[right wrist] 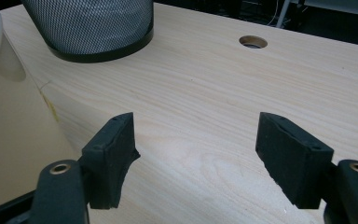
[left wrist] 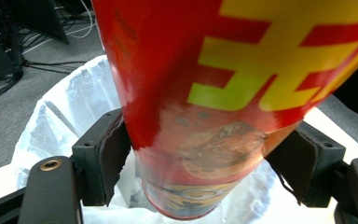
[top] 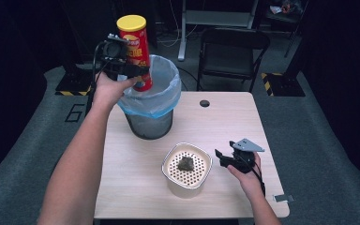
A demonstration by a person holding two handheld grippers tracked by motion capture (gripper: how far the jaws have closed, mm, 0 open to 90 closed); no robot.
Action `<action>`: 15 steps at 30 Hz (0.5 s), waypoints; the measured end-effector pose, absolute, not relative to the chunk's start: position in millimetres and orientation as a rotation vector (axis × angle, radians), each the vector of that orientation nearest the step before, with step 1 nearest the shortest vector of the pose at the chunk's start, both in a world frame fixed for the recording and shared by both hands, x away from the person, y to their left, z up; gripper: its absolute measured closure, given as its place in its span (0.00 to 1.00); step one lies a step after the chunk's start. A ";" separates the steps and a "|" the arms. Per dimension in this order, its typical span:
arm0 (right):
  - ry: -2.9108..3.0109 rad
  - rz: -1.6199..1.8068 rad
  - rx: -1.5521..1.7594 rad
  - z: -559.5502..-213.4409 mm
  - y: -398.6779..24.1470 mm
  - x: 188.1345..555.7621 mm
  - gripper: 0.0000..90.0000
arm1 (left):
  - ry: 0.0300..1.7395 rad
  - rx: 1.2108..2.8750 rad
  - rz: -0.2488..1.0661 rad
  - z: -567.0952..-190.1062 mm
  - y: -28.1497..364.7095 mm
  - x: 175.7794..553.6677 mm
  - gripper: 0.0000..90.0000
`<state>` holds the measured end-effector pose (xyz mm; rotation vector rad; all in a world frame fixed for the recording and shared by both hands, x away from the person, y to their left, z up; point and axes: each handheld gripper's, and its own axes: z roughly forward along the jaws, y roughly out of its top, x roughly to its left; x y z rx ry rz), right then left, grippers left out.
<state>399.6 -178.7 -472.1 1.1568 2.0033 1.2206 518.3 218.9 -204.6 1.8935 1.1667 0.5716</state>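
Stock on hand, by count: one red chip can [top: 136,49] with a yellow lid, one mesh waste bin [top: 151,96] lined with a pale blue bag, one cream container [top: 186,169] with a perforated insert, one dark lump [top: 186,163] lying on that insert, one wooden table [top: 225,122] with a single round cable hole [top: 204,103] near its far edge, one black folding chair [top: 232,51] beyond the table. My grippers: two. My left gripper [top: 122,65] is clamped around the chip can, its pads pressing the can's sides low on the body; I hold the can upright with its base over the open mouth of the bin. In the left gripper view the can [left wrist: 205,116] stands between both pads with the white bag liner [left wrist: 65,107] under it. My right gripper [top: 229,157] sits at the table's right side, just beside the cream container, jaws spread wide with nothing between them and bare wood [right wrist: 205,116] beneath.
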 end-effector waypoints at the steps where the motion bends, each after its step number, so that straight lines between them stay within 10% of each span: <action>1: 2.004 1.220 1.155 -472.2 -178.6 399.7 0.31 | 1.172 1.887 0.578 -206.6 219.4 520.6 0.27; 15: 2.025 1.214 1.136 -474.5 -174.8 399.7 0.31 | 1.312 1.859 0.544 -245.8 227.5 545.9 0.27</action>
